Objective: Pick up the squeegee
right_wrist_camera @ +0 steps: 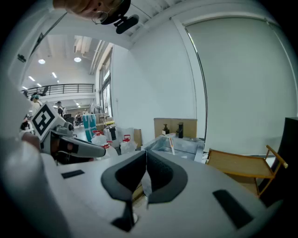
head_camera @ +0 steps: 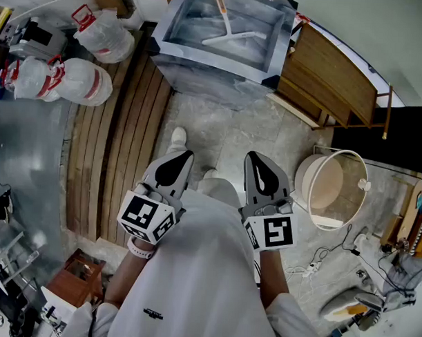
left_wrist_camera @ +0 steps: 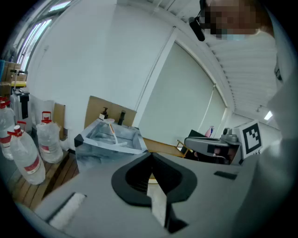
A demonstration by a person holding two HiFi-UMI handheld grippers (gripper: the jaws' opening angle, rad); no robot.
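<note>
**While the squeegee waits**

Since my left gripper [head_camera: 176,164] and right gripper [head_camera: 259,169] hang near my waist, jaws pressed together on nothing, I judge the approach not yet begun. The squeegee [head_camera: 227,32] lies in the steel basin [head_camera: 201,57], well ahead; next I must reach forward and spread one pair.

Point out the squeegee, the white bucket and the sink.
squeegee [head_camera: 233,38], head view, on its white blade.
white bucket [head_camera: 326,183], head view, on its inner wall.
sink [head_camera: 208,60], head view, on its near rim.

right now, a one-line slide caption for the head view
Left tongs and right tongs shut and empty; squeegee rests in the sink ahead.
</note>
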